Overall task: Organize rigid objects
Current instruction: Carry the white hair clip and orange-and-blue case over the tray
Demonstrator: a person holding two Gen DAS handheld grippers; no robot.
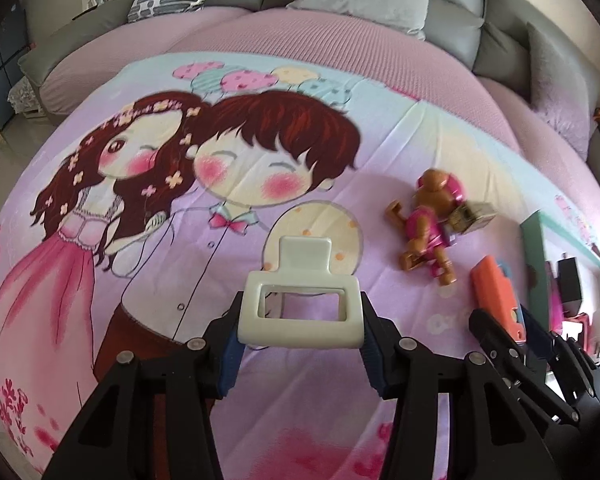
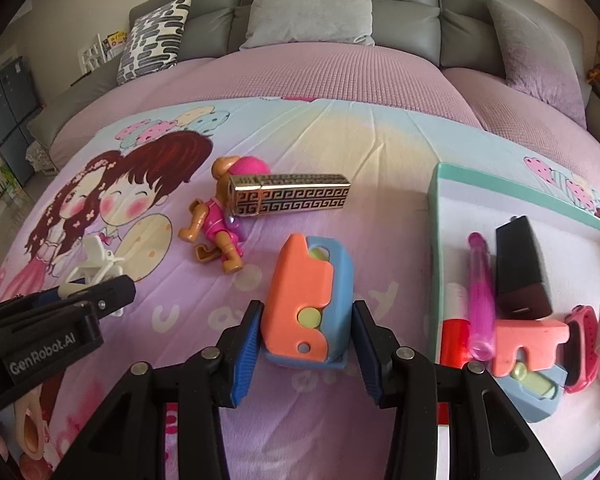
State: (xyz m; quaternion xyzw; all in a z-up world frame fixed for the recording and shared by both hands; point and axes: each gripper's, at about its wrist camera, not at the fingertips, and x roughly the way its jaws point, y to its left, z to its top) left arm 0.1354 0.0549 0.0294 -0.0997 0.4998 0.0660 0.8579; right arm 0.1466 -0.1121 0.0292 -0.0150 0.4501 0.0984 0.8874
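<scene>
- Left gripper [image 1: 302, 334]: blue ribbed pads clamped on a glossy white plastic hair claw clip [image 1: 300, 308] with a rectangular cut-out, over the cartoon-print sheet [image 1: 100, 240].
- Right gripper [image 2: 306, 344]: jaws flanking the orange-and-blue plastic toy [image 2: 306, 308], touching or nearly so; grip uncertain.
- Beyond: brown-and-pink toy figure [image 2: 220, 224], gold Greek-key patterned box [image 2: 290, 198].
- Right: teal-rimmed tray [image 2: 434, 240] holding small rigid items.

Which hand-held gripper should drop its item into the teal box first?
Right. The right hand-held gripper holds the orange-and-blue toy directly beside the teal box. The left hand-held gripper, gripping the white hair clip, sits farther away, with the right one between it and the box.
</scene>
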